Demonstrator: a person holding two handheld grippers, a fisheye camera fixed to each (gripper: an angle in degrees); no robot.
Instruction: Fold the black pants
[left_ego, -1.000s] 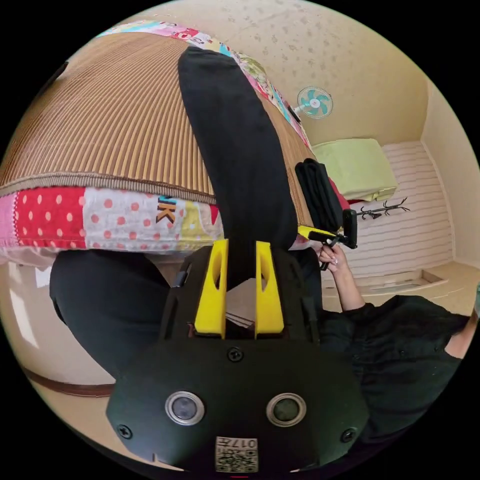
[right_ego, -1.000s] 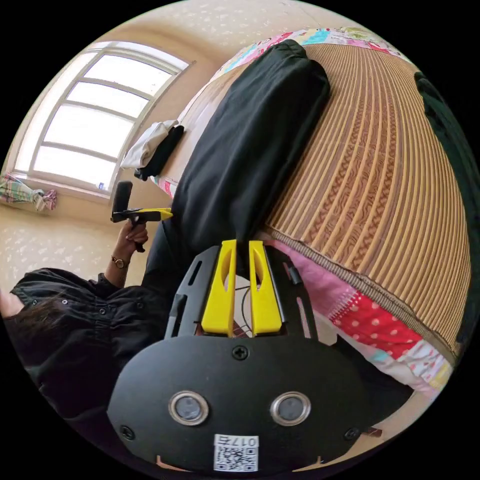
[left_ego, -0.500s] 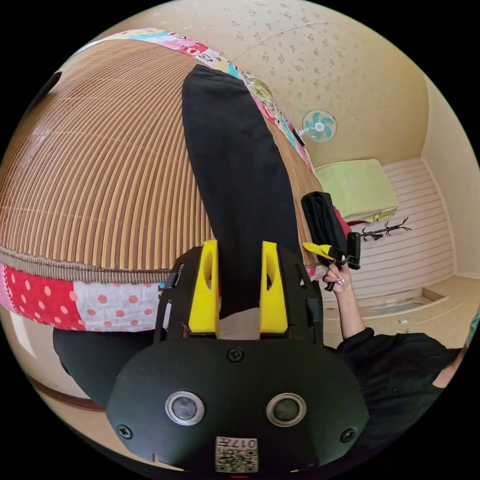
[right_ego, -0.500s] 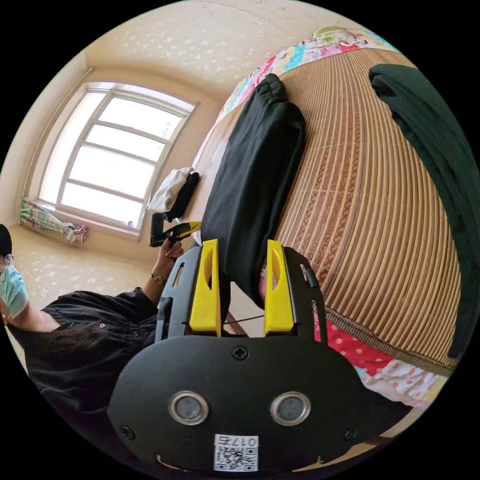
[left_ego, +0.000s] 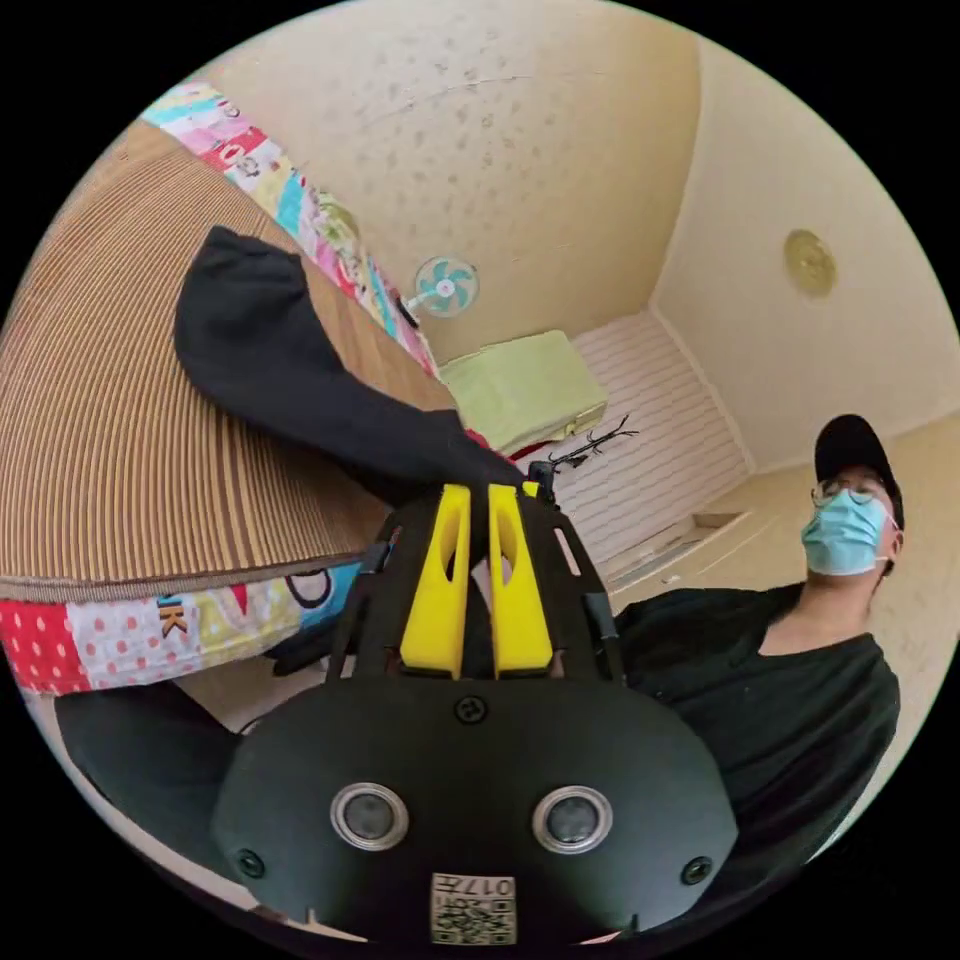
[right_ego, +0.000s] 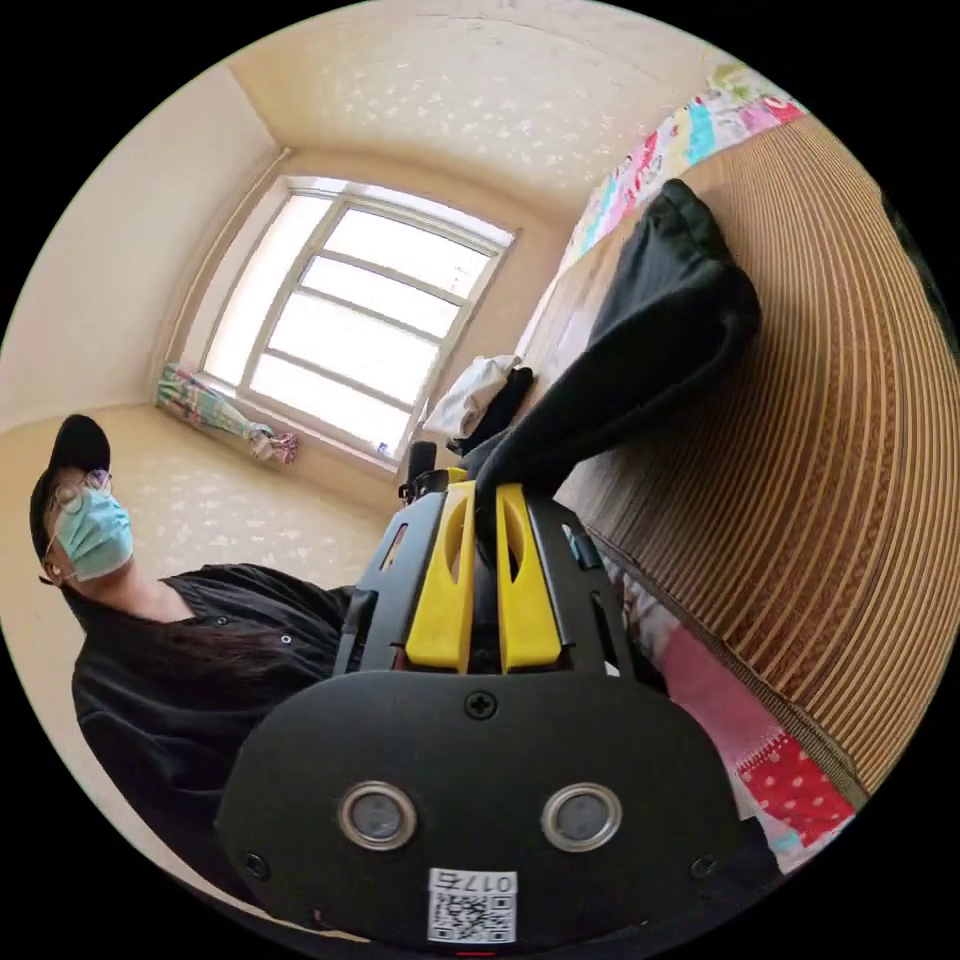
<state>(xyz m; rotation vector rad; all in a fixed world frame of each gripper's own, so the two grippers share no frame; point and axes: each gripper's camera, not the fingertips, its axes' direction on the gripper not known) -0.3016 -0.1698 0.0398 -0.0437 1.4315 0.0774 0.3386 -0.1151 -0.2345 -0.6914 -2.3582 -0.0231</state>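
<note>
The black pants (left_ego: 270, 365) lie on a brown striped mat (left_ego: 90, 420) over a bed, one end lifted off the mat. In the left gripper view my left gripper (left_ego: 478, 500) is shut on that raised end, black cloth pinched between its yellow jaws. In the right gripper view the black pants (right_ego: 650, 340) rise from the mat (right_ego: 840, 480) to my right gripper (right_ego: 485, 497), shut on the cloth too. The far end of the pants rests flat on the mat.
A person in a black top (left_ego: 790, 690) stands close behind both grippers. A patchwork quilt (left_ego: 150, 625) edges the bed. A window (right_ego: 350, 310), a pile of clothes (right_ego: 480, 395) on the bed's far side, a wall fan (left_ego: 445, 288) and a green-covered piece of furniture (left_ego: 525, 390) stand around.
Both grippers opened around the pants' near end half a second ago, have shut on it again and lifted it off the mat. Both cameras have swung up towards the person.
</note>
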